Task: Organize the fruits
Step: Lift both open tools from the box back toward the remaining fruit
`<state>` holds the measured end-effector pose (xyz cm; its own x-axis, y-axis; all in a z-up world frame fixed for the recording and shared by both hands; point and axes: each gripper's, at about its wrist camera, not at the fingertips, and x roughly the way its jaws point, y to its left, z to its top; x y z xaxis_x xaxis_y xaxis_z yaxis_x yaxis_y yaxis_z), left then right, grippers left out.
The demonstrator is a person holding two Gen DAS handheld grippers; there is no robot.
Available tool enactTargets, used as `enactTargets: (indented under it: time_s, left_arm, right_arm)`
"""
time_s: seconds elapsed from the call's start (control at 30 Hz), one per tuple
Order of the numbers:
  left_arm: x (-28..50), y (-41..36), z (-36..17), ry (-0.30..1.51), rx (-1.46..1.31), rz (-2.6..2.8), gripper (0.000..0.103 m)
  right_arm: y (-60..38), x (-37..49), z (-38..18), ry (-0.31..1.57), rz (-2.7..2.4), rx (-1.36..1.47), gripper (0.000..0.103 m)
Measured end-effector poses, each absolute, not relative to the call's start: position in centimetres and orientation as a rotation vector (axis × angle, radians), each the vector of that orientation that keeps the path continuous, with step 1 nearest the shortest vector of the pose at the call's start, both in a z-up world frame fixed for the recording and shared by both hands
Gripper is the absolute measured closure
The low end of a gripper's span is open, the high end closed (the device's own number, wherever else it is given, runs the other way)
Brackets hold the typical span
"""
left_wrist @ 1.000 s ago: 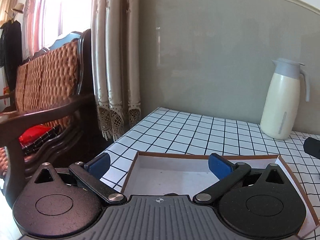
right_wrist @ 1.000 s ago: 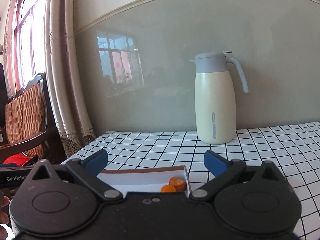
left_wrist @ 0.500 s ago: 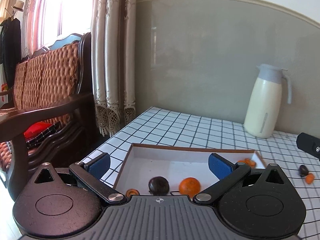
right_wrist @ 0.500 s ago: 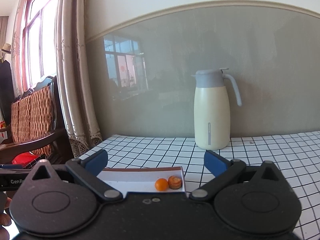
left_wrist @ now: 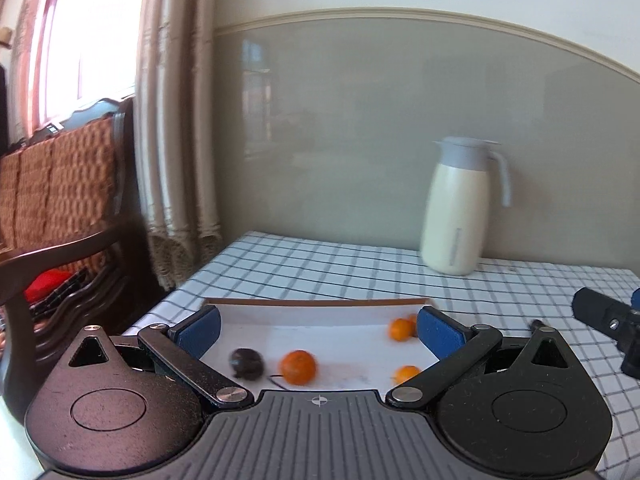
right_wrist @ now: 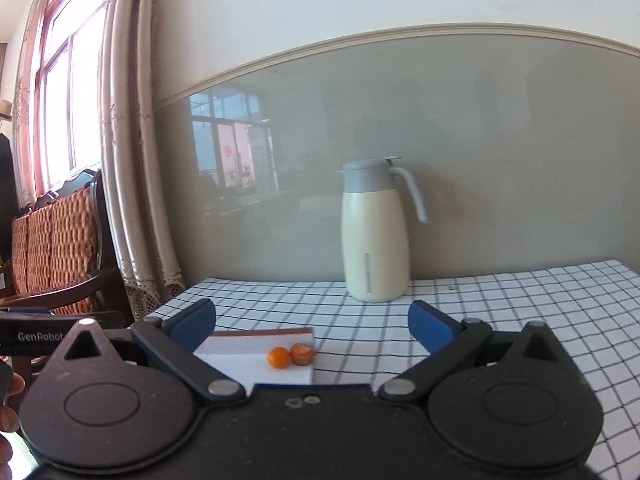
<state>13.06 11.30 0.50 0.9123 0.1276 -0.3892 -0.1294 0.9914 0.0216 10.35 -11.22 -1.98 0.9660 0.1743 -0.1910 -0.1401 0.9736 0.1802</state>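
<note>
A shallow white tray with a brown rim lies on the checked table. In it I see an orange, a dark round fruit to its left, and smaller orange fruits by the right wall. My left gripper hovers open over the tray's near side, nothing between its blue pads. In the right wrist view the tray's right corner holds a small orange fruit and a brownish one. My right gripper is open and empty, held back from the tray.
A cream jug with a grey lid stands at the back against the wall, also in the right wrist view as the jug. A wooden chair and curtains are left of the table. The other gripper's body shows at right.
Both grippers have drawn back and risen; the jug looks smaller and farther. More of the tray and its fruit has come into the left wrist view. Both stay open.
</note>
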Motion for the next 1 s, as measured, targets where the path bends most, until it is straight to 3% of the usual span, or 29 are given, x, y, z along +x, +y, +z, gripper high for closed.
enactTargets:
  time_s: [0.6, 1.0]
  left_arm:
    - [14.4, 0.7, -2.4, 0.469, 0.061, -0.079, 0.0]
    - [17.4, -1.8, -3.6, 0.497, 0.057, -0.12, 0.0]
  right_arm:
    - [-19.4, 9.1, -6.2, 0.294, -0.019, 0.22, 0.006]
    - [-21.6, 14.3, -9.3, 0.367, -0.086, 0.18, 0.006]
